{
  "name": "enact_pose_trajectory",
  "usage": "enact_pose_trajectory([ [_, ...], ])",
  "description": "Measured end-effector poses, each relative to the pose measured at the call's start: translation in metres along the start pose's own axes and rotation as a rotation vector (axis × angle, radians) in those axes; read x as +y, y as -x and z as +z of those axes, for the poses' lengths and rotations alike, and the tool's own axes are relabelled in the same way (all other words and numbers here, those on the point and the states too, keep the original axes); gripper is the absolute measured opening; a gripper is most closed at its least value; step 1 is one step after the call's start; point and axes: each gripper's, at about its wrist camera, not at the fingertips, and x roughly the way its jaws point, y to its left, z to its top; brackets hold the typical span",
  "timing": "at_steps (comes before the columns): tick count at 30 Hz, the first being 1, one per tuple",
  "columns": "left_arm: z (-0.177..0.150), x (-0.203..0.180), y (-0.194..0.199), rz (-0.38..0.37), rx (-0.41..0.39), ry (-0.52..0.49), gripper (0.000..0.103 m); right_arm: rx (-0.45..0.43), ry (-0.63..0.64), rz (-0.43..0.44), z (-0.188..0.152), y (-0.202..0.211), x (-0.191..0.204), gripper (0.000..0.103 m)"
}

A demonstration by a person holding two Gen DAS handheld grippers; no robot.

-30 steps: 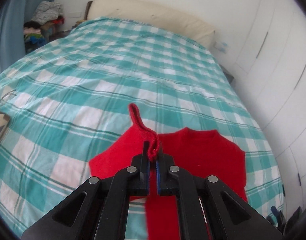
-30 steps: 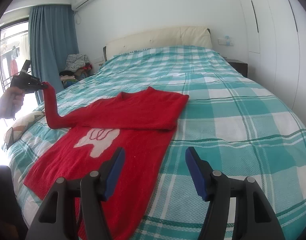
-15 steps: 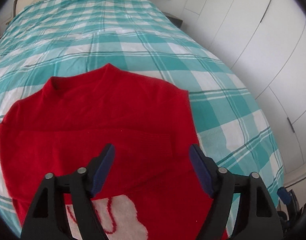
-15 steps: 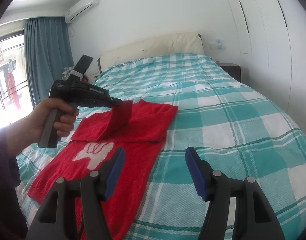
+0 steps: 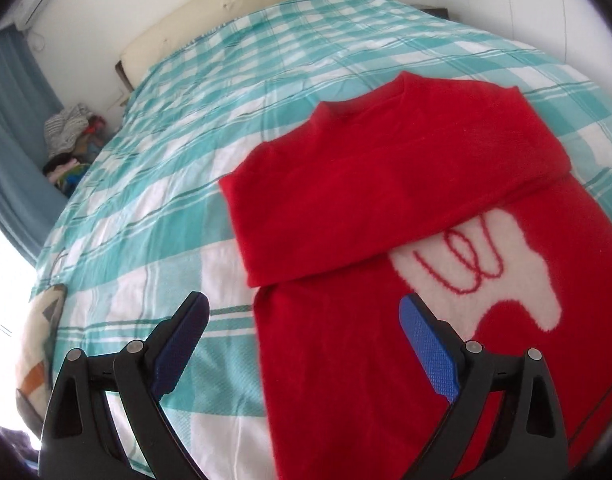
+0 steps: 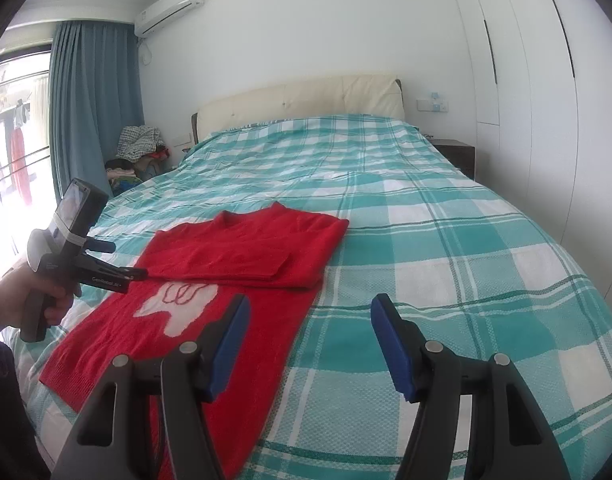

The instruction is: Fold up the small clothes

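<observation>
A red knit sweater point(image 5: 385, 184) with a white motif point(image 5: 501, 264) lies flat on the bed; it also shows in the right wrist view point(image 6: 242, 248). Both sleeves lie folded across its chest. My left gripper point(image 5: 302, 344) is open and empty, hovering over the sweater's left edge below the folded sleeves. It also shows in the right wrist view point(image 6: 134, 274), held by a hand at the sweater's left side. My right gripper point(image 6: 309, 344) is open and empty, above the sweater's lower right edge.
The bed has a teal and white checked cover point(image 6: 425, 240) and a cream headboard point(image 6: 302, 96). A pile of clothes point(image 6: 140, 148) sits by the blue curtain point(image 6: 94, 100) at far left. White wardrobe doors point(image 6: 545, 80) run along the right. A patterned pillow point(image 5: 38, 340) lies at the bed's left edge.
My left gripper carried the left sleeve across the chest, let it go and opened. It then pulled back to the sweater's left side. My right gripper stayed open and nearly still.
</observation>
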Motion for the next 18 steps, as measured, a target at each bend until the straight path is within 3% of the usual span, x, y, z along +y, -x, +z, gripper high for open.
enact_pose_trajectory([
  [6, -0.032, 0.035, -0.006, 0.081, 0.000, 0.043, 0.098, 0.003, -0.007, -0.037, -0.003, -0.004, -0.003, 0.063],
  [12, -0.058, 0.063, -0.023, -0.006, 0.028, 0.219, 0.098, 0.048, -0.032, -0.060, -0.009, -0.014, -0.012, 0.063],
  [18, -0.083, 0.069, -0.050, -0.069, 0.071, 0.324, 0.098, 0.080, -0.036, -0.095, -0.015, -0.024, -0.017, 0.063],
])
